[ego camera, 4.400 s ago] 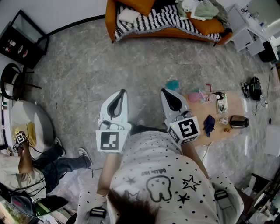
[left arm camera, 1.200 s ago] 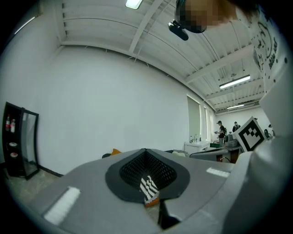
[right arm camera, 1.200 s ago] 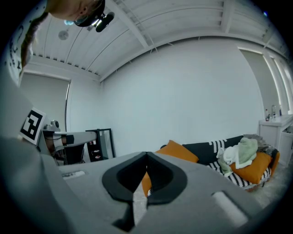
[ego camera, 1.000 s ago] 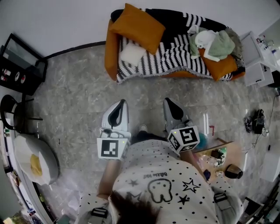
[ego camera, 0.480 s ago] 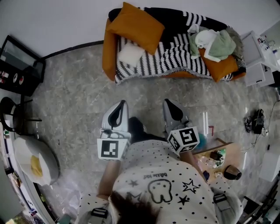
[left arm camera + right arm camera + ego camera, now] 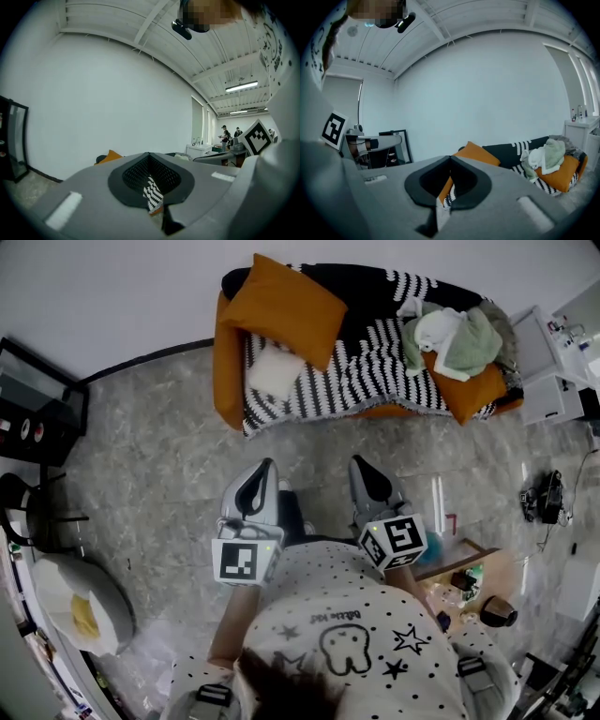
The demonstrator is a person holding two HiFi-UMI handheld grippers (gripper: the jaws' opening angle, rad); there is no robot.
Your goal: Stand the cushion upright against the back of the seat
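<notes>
- My left gripper is closed; the two jaws meet and nothing is between them.
- My right gripper is closed also, and it holds nothing.
- Both grippers are side by side in front of my body, above the grey floor. They point toward the sofa and are well apart from it.
- The sofa is orange with a black and white striped cover.
- A small white cushion lies flat on the seat near the left end.
- A large orange cushion leans just behind it, against the armrest and the back.
- At the right end, a pile of green and white cloth lies on a second orange cushion.
</notes>
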